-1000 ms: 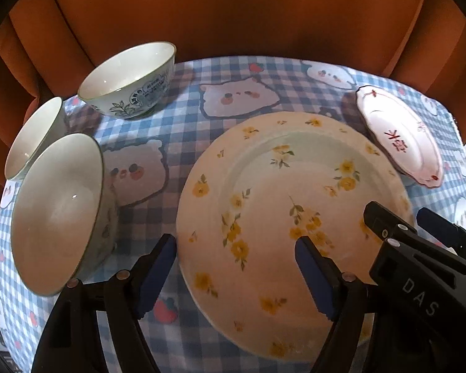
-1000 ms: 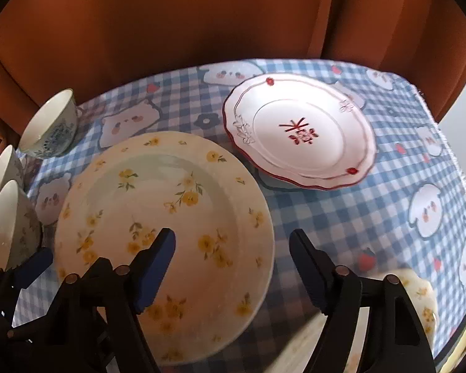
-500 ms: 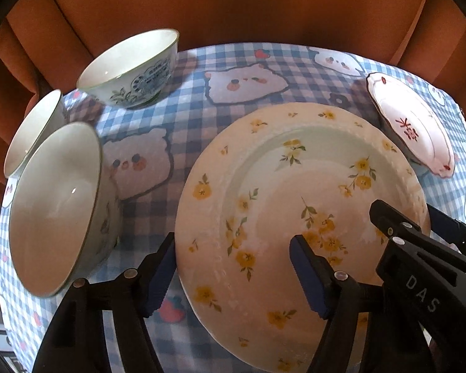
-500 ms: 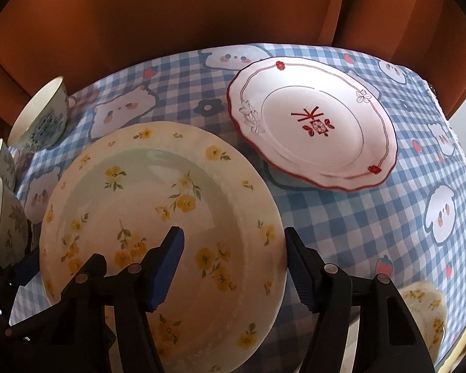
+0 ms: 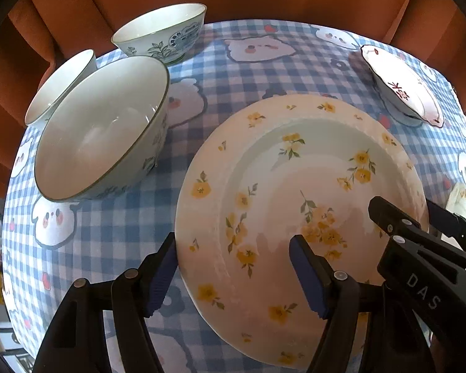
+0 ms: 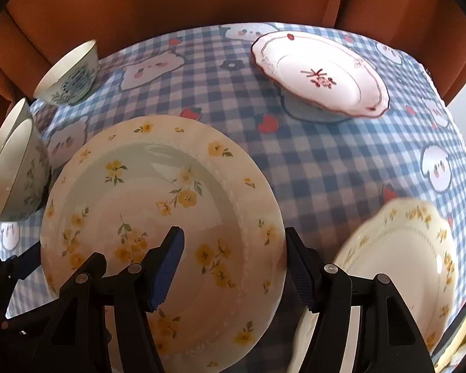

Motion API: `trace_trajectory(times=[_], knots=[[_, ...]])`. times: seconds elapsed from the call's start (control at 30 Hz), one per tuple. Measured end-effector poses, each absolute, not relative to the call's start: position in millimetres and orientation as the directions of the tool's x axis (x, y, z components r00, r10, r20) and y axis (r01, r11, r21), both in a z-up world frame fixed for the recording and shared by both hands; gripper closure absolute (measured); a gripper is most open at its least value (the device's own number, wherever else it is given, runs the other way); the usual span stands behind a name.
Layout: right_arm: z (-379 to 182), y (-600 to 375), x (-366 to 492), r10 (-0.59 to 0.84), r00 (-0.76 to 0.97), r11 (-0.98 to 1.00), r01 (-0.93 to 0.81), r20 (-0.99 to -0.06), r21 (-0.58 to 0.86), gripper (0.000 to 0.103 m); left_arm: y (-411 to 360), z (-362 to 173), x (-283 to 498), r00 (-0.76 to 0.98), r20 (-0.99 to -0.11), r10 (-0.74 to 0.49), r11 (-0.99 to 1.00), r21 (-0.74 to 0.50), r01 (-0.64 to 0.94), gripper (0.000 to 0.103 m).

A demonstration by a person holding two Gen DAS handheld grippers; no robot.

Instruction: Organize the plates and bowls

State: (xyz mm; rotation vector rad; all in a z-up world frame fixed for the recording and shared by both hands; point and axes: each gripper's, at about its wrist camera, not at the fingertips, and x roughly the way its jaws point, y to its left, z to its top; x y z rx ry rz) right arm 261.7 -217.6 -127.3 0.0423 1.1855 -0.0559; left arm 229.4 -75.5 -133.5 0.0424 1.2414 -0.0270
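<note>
Since the earlier frame the round cream plate with yellow flowers [image 5: 295, 186] had slid nearer the big white bowl [image 5: 102, 130]. My left tongs [image 5: 233, 270] and right tongs [image 6: 233, 264] each clamped opposite rims of that plate above the blue-checked table [image 6: 310, 161].

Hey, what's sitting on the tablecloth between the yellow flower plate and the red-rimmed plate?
Nothing. In the right wrist view, only bare checked tablecloth with printed strawberries lies between the yellow flower plate and the red-rimmed plate.
</note>
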Motion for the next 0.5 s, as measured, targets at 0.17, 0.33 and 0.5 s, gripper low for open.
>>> trace_trajectory(times=[0.17, 0.33, 0.5], knots=[[-131.5, -215.6, 267.1, -0.029, 0.367, 0.999, 0.051, -0.930, -0.011, 0.033, -76.4, -138.0, 237.1, 0.316, -0.949, 0.010, 0.999, 0.020, 0.029, 0.029], [-138.1, -219.4, 282.7, 0.016, 0.360, 0.999, 0.040, -0.933, 0.033, 0.032, -74.5, -140.4, 250.5, 0.309, -0.951, -0.016, 1.000, -0.016, 0.002, 0.026], [-140.6, -214.6, 291.0, 0.028, 0.344, 0.998, 0.044, -0.938, 0.046, 0.029, -74.9, -141.3, 254.0, 0.315, -0.949, -0.021, 1.000, -0.026, -0.013, 0.026]])
